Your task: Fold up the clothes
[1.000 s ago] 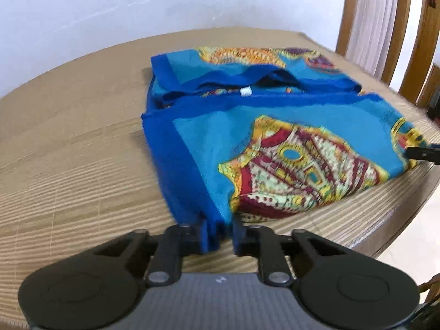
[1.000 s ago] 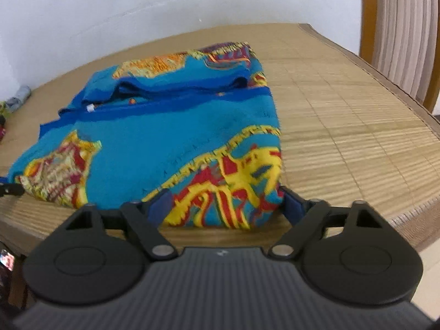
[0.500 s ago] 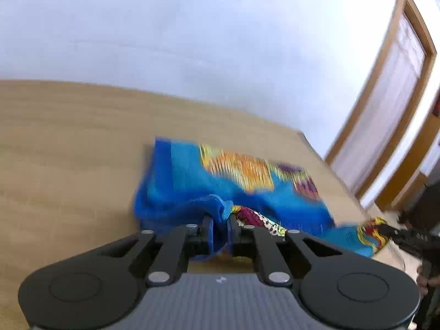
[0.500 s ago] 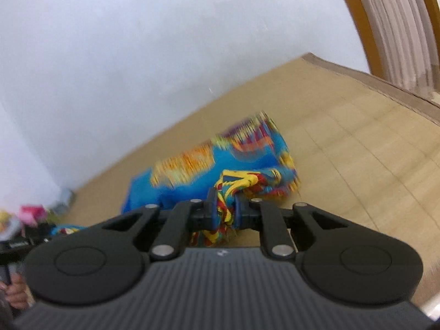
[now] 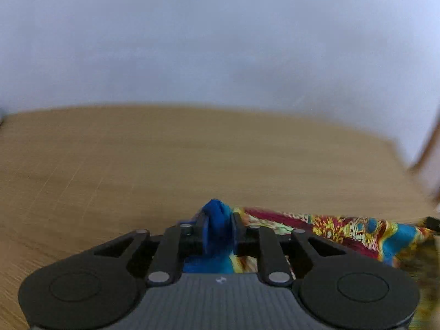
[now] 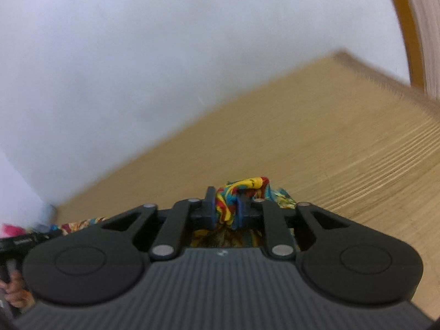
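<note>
The cloth (image 5: pixel 343 228) is a bright blue garment with a red and yellow print. In the left wrist view its blue corner is bunched between the pads of my left gripper (image 5: pixel 220 225), whose jaws are opening slightly, and the rest trails off to the right, low over the wooden table (image 5: pixel 137 165). In the right wrist view a yellow and red fold of the cloth (image 6: pixel 247 183) sits between the pads of my right gripper (image 6: pixel 226 206), whose jaws are also easing open. Most of the garment is hidden under both grippers.
A white wall (image 5: pixel 220 41) rises behind the table's far edge. A wooden door frame (image 6: pixel 398 27) stands at the right. The other gripper (image 6: pixel 19 242), a hand (image 6: pixel 13 288) and a pink object (image 6: pixel 11 229) show at the left of the right wrist view.
Both grippers have carried the cloth's near edge forward over the rest of it, toward the wall. The right gripper, open a second ago, has closed on the cloth.
</note>
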The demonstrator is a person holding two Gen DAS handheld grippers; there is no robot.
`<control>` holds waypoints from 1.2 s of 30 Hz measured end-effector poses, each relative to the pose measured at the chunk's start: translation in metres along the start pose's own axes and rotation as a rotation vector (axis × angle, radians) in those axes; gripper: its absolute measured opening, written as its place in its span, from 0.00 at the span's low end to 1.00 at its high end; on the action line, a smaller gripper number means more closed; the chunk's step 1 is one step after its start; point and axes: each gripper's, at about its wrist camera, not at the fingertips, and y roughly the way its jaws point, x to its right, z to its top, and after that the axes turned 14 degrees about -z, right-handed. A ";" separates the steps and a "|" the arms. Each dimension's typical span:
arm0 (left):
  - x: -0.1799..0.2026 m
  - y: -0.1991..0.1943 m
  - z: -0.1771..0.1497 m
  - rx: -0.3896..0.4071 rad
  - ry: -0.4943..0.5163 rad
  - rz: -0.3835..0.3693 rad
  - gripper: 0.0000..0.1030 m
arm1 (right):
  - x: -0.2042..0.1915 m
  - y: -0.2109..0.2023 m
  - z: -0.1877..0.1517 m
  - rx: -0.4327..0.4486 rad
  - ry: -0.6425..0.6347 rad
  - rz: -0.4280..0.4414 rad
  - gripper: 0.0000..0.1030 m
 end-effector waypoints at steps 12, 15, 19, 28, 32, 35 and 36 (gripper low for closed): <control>0.011 -0.026 0.006 -0.018 0.028 -0.049 0.35 | -0.004 -0.043 0.000 0.092 -0.126 0.051 0.54; 0.039 -0.008 0.003 -0.092 0.097 -0.198 0.36 | -0.014 -0.042 -0.013 -0.039 -0.247 0.193 0.55; 0.067 0.043 -0.006 -0.158 0.199 -0.131 0.37 | -0.045 0.002 -0.020 -0.115 -0.435 0.185 0.52; 0.026 0.054 0.012 -0.057 0.018 -0.002 0.38 | -0.045 0.031 -0.008 0.024 -0.222 -0.038 0.53; 0.025 0.029 0.008 -0.015 0.025 -0.050 0.49 | -0.053 -0.020 -0.021 0.092 -0.225 0.049 0.56; 0.020 0.056 0.002 -0.091 0.093 0.024 0.51 | -0.060 -0.011 -0.040 0.047 -0.299 0.034 0.58; 0.016 0.063 0.001 -0.084 0.111 0.043 0.56 | -0.059 0.002 -0.046 0.021 -0.321 -0.001 0.57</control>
